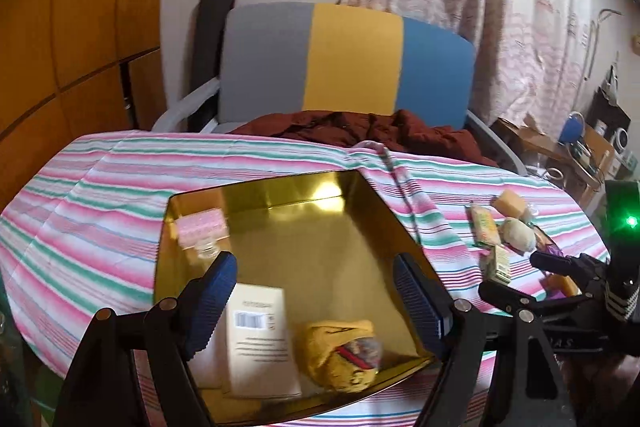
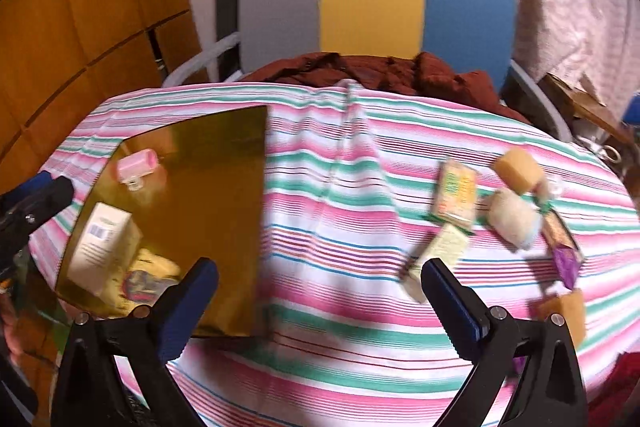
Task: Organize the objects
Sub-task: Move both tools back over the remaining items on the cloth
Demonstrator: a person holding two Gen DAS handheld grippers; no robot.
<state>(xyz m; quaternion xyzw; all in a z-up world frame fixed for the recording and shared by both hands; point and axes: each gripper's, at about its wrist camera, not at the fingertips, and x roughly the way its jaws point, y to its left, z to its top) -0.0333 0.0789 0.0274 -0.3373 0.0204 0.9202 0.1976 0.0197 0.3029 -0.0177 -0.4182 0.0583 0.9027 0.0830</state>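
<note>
Covering the round table, a striped cloth [image 2: 320, 195] carried everything. On its left lay a shallow gold tray [image 1: 328, 227], already holding a white box [image 1: 258, 339], a yellow pouch [image 1: 344, 351] and a small pink item [image 1: 202, 227]. Well apart on the right sat the loose cluster left to sort: a printed packet [image 2: 456, 193], a pale plush toy [image 2: 516, 221], a tan sponge block [image 2: 516, 167], a purple packet [image 2: 566, 257] and a slim pale-green bar [image 2: 438, 259].

The left gripper [image 1: 316, 303] hung over the tray, jaws spread and empty; the right gripper [image 2: 320, 303] hovered over bare cloth, also released, with the bar just beside its right finger.

That bar looked light and stiff, likely easiest pinched across its narrow width. The plush would squash, so a middle grip seemed best.
</note>
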